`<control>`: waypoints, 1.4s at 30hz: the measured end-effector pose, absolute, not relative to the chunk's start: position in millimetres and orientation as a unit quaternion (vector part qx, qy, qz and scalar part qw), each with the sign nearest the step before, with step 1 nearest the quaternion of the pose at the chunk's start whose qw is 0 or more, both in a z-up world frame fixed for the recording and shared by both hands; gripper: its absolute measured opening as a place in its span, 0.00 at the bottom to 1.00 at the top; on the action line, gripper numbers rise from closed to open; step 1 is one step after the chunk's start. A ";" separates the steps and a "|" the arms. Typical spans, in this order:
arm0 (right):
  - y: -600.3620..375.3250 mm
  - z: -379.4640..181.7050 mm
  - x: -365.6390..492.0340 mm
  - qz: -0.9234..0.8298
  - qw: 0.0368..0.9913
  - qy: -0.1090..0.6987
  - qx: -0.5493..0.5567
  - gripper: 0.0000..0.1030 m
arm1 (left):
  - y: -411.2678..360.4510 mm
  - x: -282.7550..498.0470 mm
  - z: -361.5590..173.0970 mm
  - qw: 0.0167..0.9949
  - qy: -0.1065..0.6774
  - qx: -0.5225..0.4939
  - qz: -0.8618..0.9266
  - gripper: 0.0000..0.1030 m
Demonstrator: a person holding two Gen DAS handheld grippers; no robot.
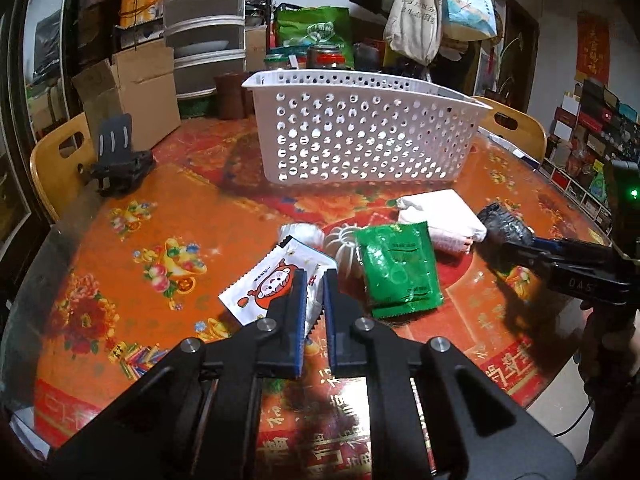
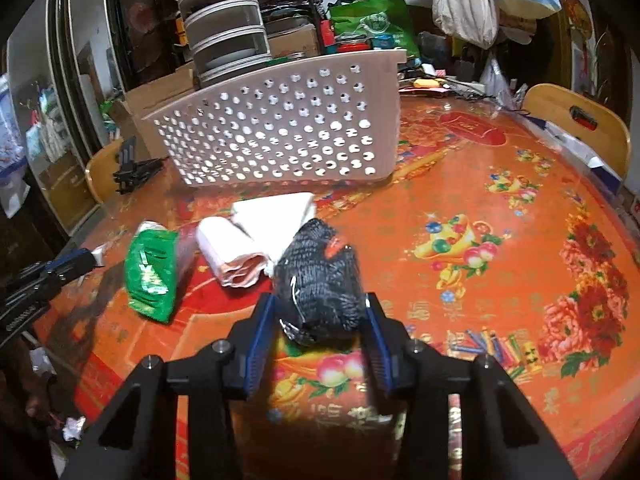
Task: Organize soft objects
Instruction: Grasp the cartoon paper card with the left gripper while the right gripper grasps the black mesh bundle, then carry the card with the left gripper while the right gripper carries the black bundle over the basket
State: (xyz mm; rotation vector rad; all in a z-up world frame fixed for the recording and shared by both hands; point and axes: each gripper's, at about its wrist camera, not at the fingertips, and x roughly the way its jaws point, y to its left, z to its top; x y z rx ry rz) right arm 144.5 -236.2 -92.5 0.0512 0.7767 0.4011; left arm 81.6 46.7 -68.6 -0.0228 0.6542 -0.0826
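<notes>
The left gripper (image 1: 316, 280) has its jaws nearly closed on the edge of a white snack packet (image 1: 276, 280) printed with a red cartoon figure. The pinch is on the packet's right margin, probably because a flat, floppy sachet offers no other thickness to catch.

The right gripper (image 2: 320, 304) is closed around a black knitted bundle (image 2: 320, 276), its jaws fairly wide apart because the bundle is bulky. It is gripped at its near end, so most of it sticks out forward, ready to go in over a rim.

A white perforated basket (image 1: 360, 136) stands at 12 o'clock from both grippers, well apart from them on the red patterned worktop (image 1: 132, 240). Neither view looks down over its rim. Light shows through many of the holes, which suggests little or nothing inside, but I cannot tell for sure.

Between the grippers and the basket the other soft things lie loose:
- A green foil pouch (image 1: 400, 268) lies just at 1 o'clock of the left gripper, overlapping a ribbed white round thing (image 1: 344, 248).
- A folded white cloth or bag (image 1: 444, 216) lies beyond the pouch, nearer the basket.
- A roll of white and pink bags (image 2: 232, 256) lies beside that cloth at 10 o'clock of the right gripper.

Nothing appears sorted yet; both held items seem bound for the basket.
</notes>
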 end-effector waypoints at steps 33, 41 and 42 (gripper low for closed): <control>-230.0 -2.1 141.4 0.226 0.926 0.301 0.015 0.42 | 7.5 98.5 35.4 0.969 0.226 0.016 -0.095 0.07; -227.3 17.8 154.1 0.226 0.930 0.290 0.006 0.42 | -5.0 120.1 57.7 0.969 0.220 0.022 -0.108 0.07; -227.0 20.8 156.7 0.226 0.930 0.289 0.004 0.42 | -5.7 124.2 60.4 0.969 0.220 0.023 -0.108 0.07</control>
